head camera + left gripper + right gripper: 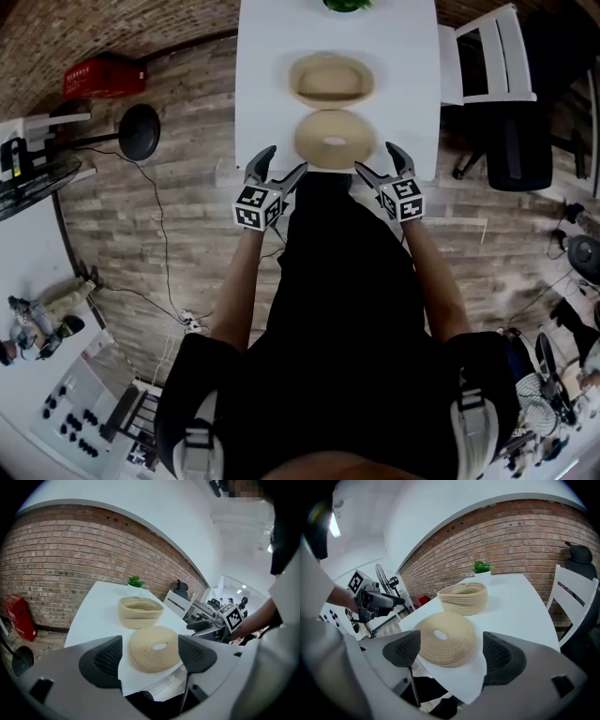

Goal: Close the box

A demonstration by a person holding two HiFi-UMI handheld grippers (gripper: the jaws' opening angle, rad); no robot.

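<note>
A round woven basket (330, 80) stands open on the white table (272, 75). Its domed woven lid (335, 139), with a hole in the top, lies just in front of it by the table's near edge. My left gripper (284, 161) hangs open off the near edge, left of the lid. My right gripper (375, 157) is open too, on the lid's right. In the left gripper view the lid (153, 648) shows ahead between the wide-apart jaws, basket (139, 612) behind. The right gripper view shows the same lid (445, 637) and basket (463, 598). Neither gripper touches anything.
A small potted plant (347, 5) sits at the table's far end. A white chair (487, 56) and a black office chair (520, 141) stand to the right. On the floor to the left are a red box (103, 77), a black round stand (139, 131) and cables.
</note>
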